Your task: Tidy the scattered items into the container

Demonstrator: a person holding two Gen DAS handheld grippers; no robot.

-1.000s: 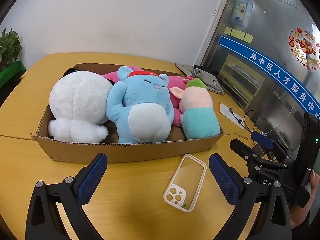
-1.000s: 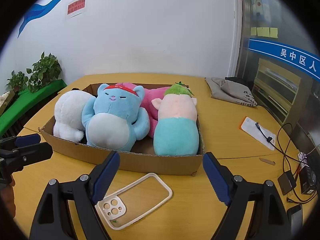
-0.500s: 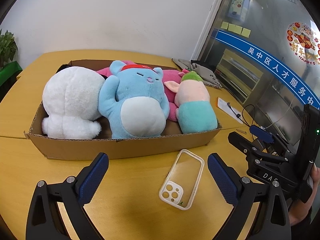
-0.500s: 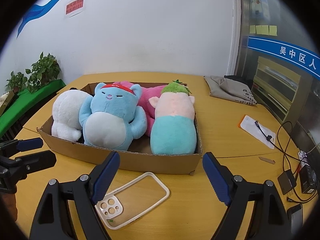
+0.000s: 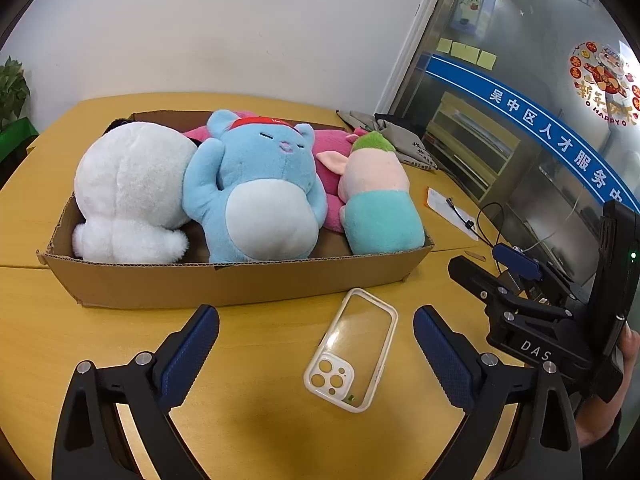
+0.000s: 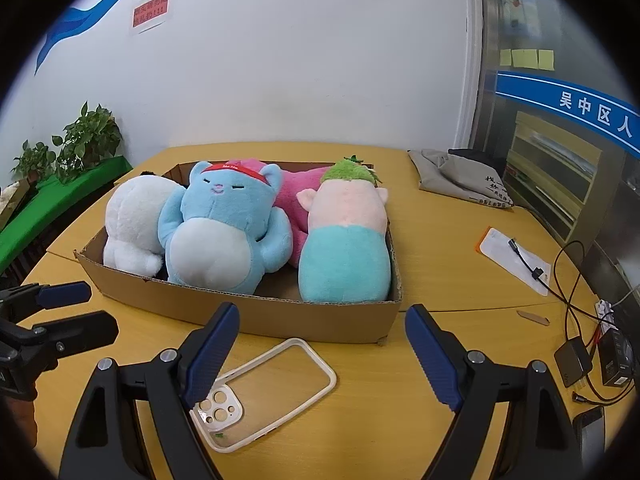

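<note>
Plush toys fill the cardboard box point(image 5: 240, 286) on the yellow worktop point(image 5: 100, 360): a white plush point(image 5: 128, 188) at the left, a blue plush point(image 5: 260, 196) in the middle, a pink plush point(image 5: 332, 152) behind it, and a pink-and-teal plush point(image 5: 380, 204) at the right. A clear phone case point(image 5: 352, 352) lies flat on the worktop just in front of the box's near wall. The left gripper point(image 5: 316, 356) hovers over it with jaws spread wide and empty. The right gripper point(image 6: 322, 350) is likewise spread wide, nothing between its pads, the case below its left finger.
</note>
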